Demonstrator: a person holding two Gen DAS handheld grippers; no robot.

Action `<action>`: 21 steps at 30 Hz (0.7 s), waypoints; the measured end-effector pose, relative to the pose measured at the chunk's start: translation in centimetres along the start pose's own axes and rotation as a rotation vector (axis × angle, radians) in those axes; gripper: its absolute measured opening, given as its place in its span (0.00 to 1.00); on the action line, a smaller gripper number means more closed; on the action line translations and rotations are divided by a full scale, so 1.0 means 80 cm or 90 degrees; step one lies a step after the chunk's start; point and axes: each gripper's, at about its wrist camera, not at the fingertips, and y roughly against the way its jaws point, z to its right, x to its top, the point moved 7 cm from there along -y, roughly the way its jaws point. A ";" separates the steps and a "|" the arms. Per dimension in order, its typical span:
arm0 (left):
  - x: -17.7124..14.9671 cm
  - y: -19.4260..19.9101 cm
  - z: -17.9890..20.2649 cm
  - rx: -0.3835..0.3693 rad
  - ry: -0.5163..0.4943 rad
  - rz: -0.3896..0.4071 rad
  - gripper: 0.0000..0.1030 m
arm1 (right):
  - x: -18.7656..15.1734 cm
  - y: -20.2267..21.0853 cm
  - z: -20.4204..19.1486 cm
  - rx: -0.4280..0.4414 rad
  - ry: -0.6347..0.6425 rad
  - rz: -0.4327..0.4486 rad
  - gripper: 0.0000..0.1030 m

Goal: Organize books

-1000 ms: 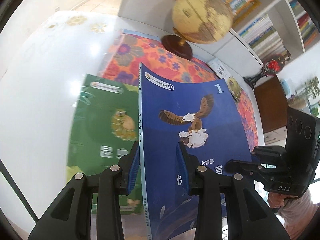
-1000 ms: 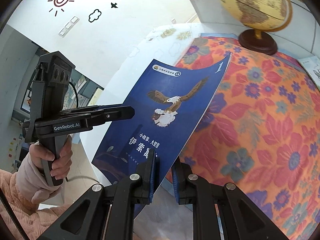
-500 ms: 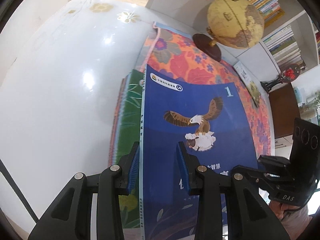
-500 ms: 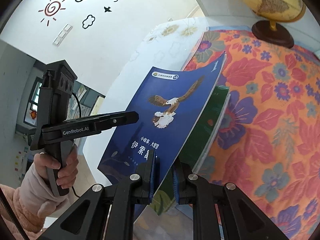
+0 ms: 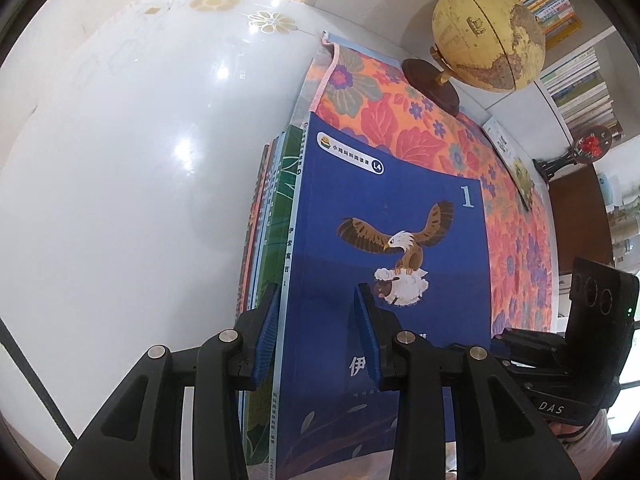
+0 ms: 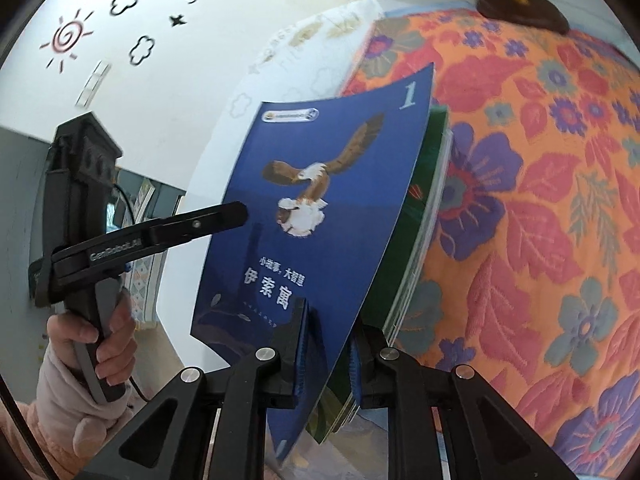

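Note:
A blue book (image 5: 400, 208) with an eagle and a "1" on its cover lies on a green book (image 5: 286, 184) that tops a stack of books (image 5: 260, 208). My left gripper (image 5: 317, 292) is shut on the blue book at its spine, one pad outside the spine and one on the cover. In the right wrist view the blue book (image 6: 320, 184) still bows up off the green book (image 6: 430, 168). My right gripper (image 6: 330, 316) straddles its lower edge; its jaws are opening, and a gap shows at the right pad. The left gripper (image 6: 236, 212) reaches in from the left.
The stack sits at the left edge of an orange floral cloth (image 5: 400, 120) on a glossy white table (image 5: 140, 160). A globe (image 5: 488, 36) on a dark base stands at the cloth's far end. A thin booklet (image 5: 512, 160) lies far right. Bookshelves (image 5: 580, 92) stand behind.
Both grippers came down with the blue book, which now covers the green book that showed widely before. The right jaws have spread a little.

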 end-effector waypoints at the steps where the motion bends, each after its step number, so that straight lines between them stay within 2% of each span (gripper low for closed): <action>1: 0.000 0.000 -0.001 0.000 0.003 0.000 0.32 | -0.002 -0.001 0.001 -0.002 -0.004 -0.001 0.18; 4: 0.002 0.006 -0.007 0.017 0.012 0.009 0.34 | -0.004 -0.003 0.001 -0.008 -0.013 0.005 0.20; 6: 0.004 0.009 -0.009 0.003 0.021 0.010 0.34 | -0.003 -0.002 -0.001 -0.007 -0.014 0.008 0.21; 11: 0.005 0.012 -0.015 0.021 0.033 0.015 0.34 | -0.009 -0.002 0.000 -0.003 -0.020 -0.003 0.21; 21: 0.014 0.032 -0.026 0.022 0.080 0.050 0.34 | -0.022 0.004 0.009 -0.028 -0.017 -0.027 0.24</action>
